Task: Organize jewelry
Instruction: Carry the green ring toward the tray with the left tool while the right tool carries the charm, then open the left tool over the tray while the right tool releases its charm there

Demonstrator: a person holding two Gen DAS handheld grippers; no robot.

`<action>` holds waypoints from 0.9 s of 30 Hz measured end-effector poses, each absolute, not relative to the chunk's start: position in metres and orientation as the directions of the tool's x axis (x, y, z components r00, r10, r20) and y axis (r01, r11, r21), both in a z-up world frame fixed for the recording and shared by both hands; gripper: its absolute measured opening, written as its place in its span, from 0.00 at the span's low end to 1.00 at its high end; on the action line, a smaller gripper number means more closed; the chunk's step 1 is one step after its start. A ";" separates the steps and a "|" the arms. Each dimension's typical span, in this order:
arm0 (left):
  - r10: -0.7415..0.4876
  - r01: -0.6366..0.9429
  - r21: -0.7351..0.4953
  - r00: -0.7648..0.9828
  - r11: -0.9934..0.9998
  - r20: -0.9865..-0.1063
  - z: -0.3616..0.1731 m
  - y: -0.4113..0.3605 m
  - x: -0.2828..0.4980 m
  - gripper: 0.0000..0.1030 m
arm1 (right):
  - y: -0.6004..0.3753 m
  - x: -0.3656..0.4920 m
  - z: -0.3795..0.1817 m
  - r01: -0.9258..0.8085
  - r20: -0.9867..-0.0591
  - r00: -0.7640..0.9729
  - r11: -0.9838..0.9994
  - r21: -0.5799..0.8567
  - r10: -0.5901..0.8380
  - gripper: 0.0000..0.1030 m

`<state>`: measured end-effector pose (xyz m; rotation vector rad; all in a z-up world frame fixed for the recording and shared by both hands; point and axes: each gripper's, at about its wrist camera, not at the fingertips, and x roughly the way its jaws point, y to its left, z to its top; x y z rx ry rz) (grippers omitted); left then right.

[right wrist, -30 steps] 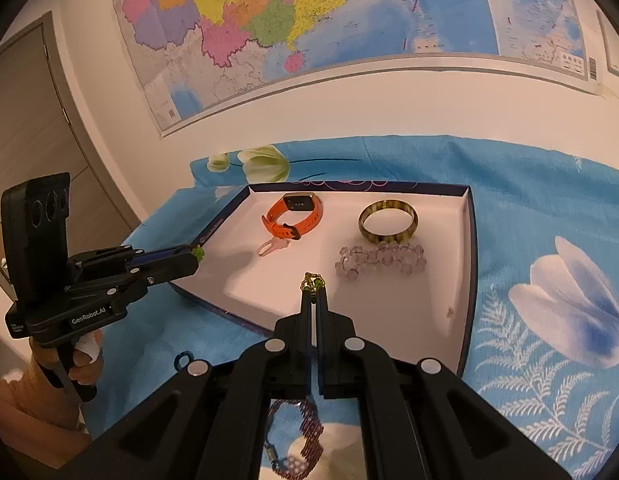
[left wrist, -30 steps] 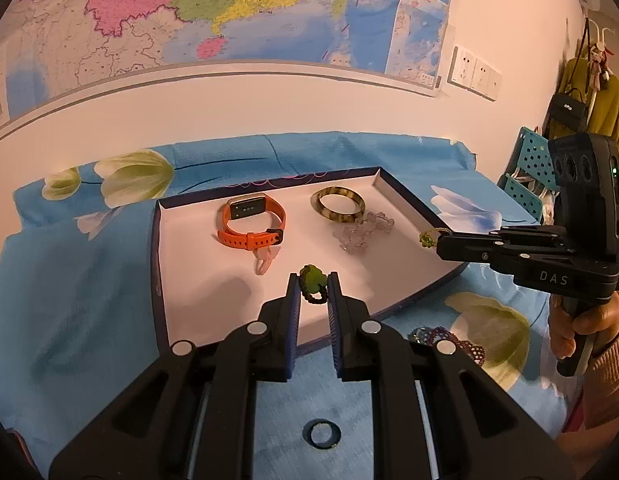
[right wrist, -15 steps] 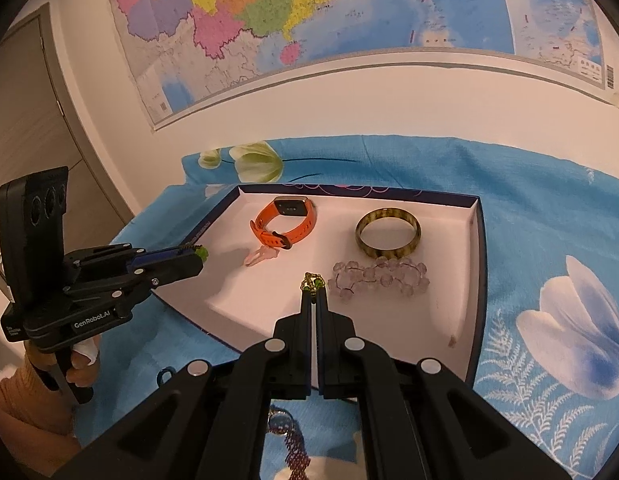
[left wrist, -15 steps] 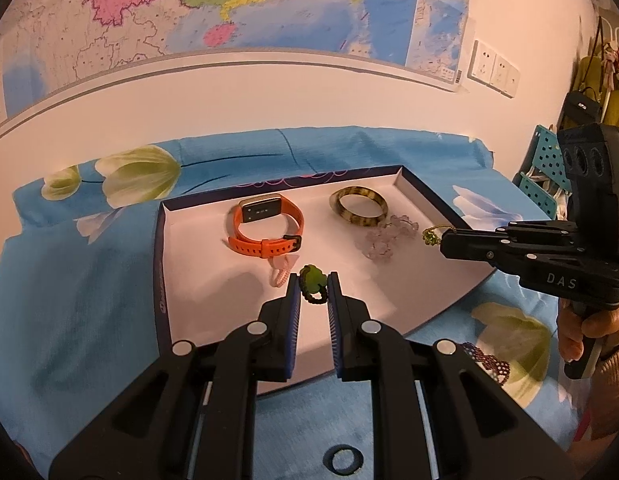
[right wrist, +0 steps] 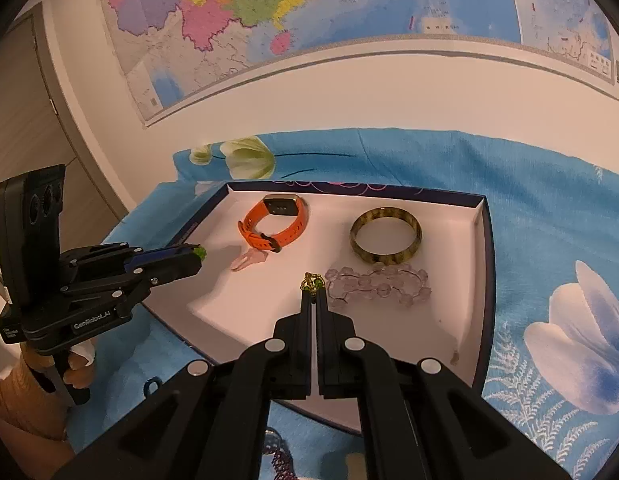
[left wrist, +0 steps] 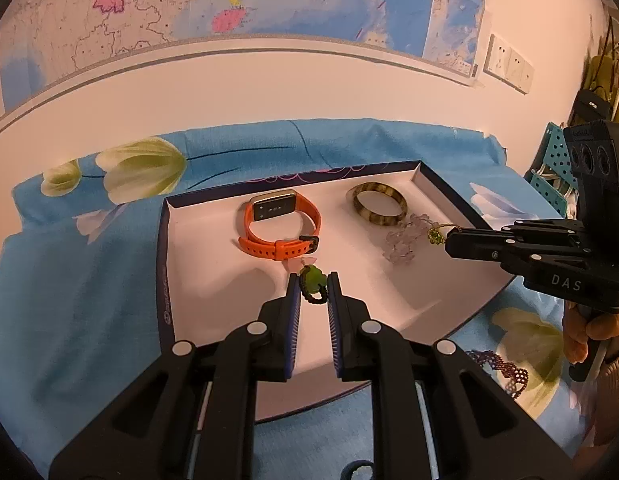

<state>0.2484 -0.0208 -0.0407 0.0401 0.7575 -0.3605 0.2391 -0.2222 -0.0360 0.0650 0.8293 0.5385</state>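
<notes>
While both my hands hover over the shallow white tray (left wrist: 431, 190) with the dark rim, each pair of tongs carries a small piece. My left tongs (left wrist: 314, 280) stand only a little apart, the blue pads pinching a small ring with a green stone (left wrist: 312, 278) at the tips, above the tray's near-left part. My right tongs (right wrist: 313, 294) are pressed fully together, gripping a tiny gold piece with green beads (right wrist: 312, 282) that sticks out past the tips, just beside the clear bead bracelet (right wrist: 379, 286).

Inside the tray lie an orange watch band (left wrist: 279, 226) toward the back left, a brown striped bangle (right wrist: 385, 240) toward the back right, the clear bracelet in front of the bangle, and a small pale pink piece (right wrist: 249, 259) in front of the watch band. The tray rests on a blue flowered cloth (right wrist: 557, 216) over the table. On the cloth near the tray's front edge lies a dark purple beaded bracelet (left wrist: 497, 364), and a small dark ring (right wrist: 151, 385) lies to the left. A coloured map (right wrist: 269, 8) hangs on the wall behind.
</notes>
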 end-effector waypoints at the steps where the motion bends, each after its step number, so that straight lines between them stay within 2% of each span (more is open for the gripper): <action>1: -0.306 0.334 -0.094 0.666 0.938 -0.680 -0.041 -0.021 0.249 0.14 | -0.222 0.240 -0.037 -0.429 -0.687 0.549 0.866 0.259 0.477 0.01; 21: -0.254 0.315 -0.056 0.632 0.947 -0.732 -0.061 -0.033 0.274 0.14 | -0.219 0.260 -0.055 -0.400 -0.740 0.519 0.886 0.234 0.429 0.01; 27: -0.232 0.309 -0.036 0.626 0.950 -0.744 -0.066 -0.037 0.279 0.17 | -0.223 0.264 -0.059 -0.363 -0.758 0.517 0.904 0.226 0.397 0.05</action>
